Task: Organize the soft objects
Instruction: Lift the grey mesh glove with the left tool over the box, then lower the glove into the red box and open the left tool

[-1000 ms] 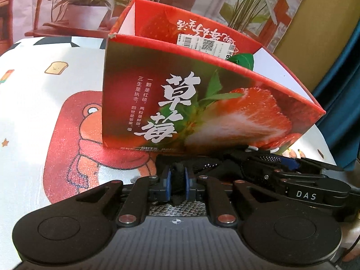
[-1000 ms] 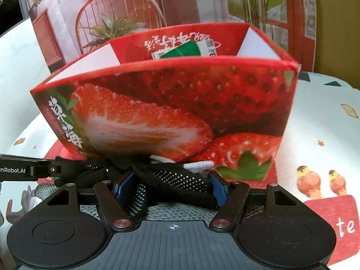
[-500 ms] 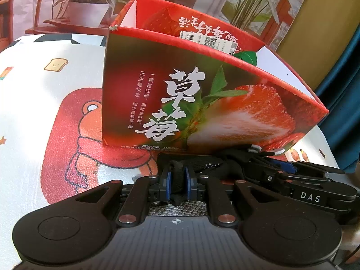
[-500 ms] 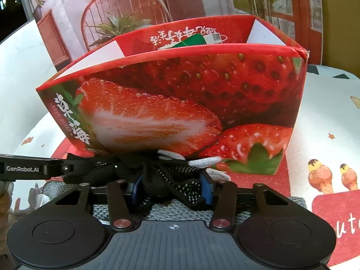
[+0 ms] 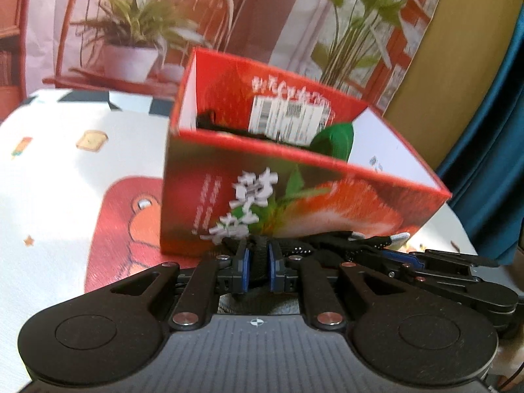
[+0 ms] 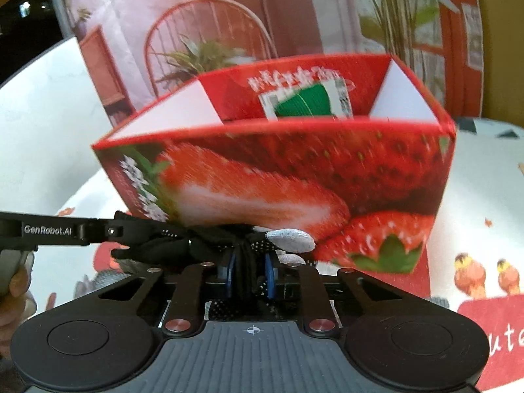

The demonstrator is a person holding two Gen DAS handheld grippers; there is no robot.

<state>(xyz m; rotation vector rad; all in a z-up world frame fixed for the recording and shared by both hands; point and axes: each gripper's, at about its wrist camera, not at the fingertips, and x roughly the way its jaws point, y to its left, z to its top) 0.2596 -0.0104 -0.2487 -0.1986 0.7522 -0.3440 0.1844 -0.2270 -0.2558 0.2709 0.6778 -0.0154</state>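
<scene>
While both tongs grip the black glove (image 5: 258,257) before the strawberry box (image 5: 294,196) | left gripper (image 5: 257,270) clamped, right gripper (image 6: 249,273) closing on it | risk: dangling fingertips snag box's near rim.

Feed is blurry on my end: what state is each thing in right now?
Left tool: shut on the black glove.
Right tool: closing, same glove bunched between its pads.
Strawberry box: upright, open-topped, on the table.
Green item: inside the box, by the far wall.
</scene>
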